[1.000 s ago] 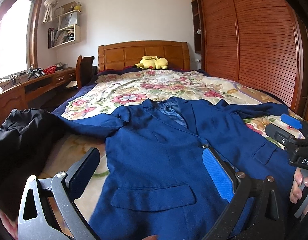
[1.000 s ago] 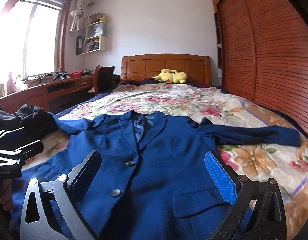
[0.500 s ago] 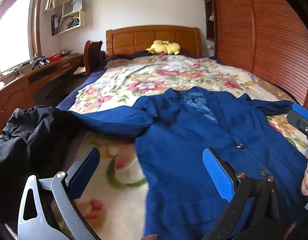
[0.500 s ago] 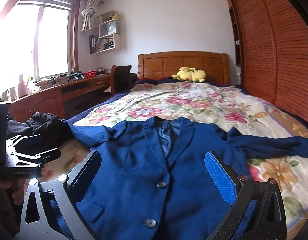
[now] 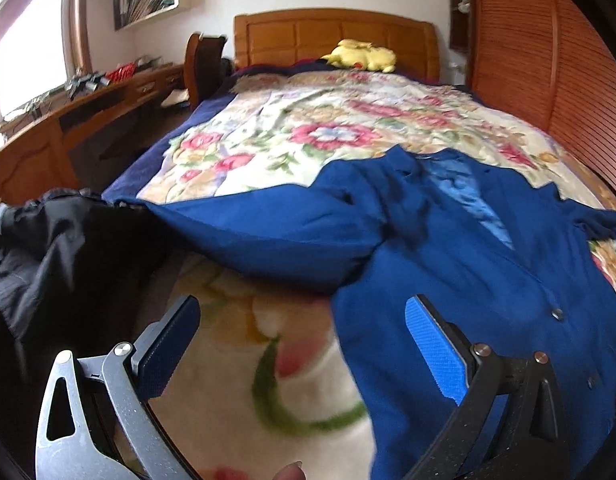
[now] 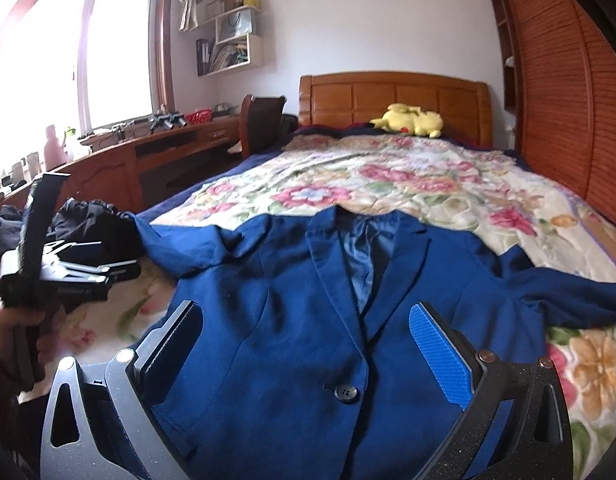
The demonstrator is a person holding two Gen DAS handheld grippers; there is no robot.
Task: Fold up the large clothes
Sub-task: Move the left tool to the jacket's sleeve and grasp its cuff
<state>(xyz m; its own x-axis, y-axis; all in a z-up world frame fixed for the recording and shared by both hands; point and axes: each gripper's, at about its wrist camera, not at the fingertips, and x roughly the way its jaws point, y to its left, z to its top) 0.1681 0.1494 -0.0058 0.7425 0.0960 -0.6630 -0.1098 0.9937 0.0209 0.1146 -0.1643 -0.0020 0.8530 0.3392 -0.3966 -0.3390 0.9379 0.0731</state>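
Observation:
A dark blue suit jacket (image 6: 315, 320) lies face up and buttoned on the floral bed cover, collar toward the headboard, both sleeves spread outward. In the left wrist view the jacket (image 5: 487, 264) fills the right side, and its left sleeve (image 5: 268, 232) stretches toward a black garment. My left gripper (image 5: 302, 332) is open above the bare cover beside the jacket's left edge, holding nothing. My right gripper (image 6: 304, 340) is open over the jacket's chest, just above the top button (image 6: 345, 393). The left gripper (image 6: 104, 270) also shows at the left of the right wrist view, held by a hand.
A black garment (image 5: 56, 264) is heaped at the bed's left edge. A yellow plush toy (image 6: 407, 120) lies by the wooden headboard (image 6: 391, 96). A desk (image 6: 148, 152) and chair (image 6: 264, 120) run along the left; slatted wardrobe doors (image 6: 567, 100) line the right.
Both grippers have swung left and moved forward over the bed. The left gripper moved from over the jacket's front to the bare cover beside it. Both stayed open.

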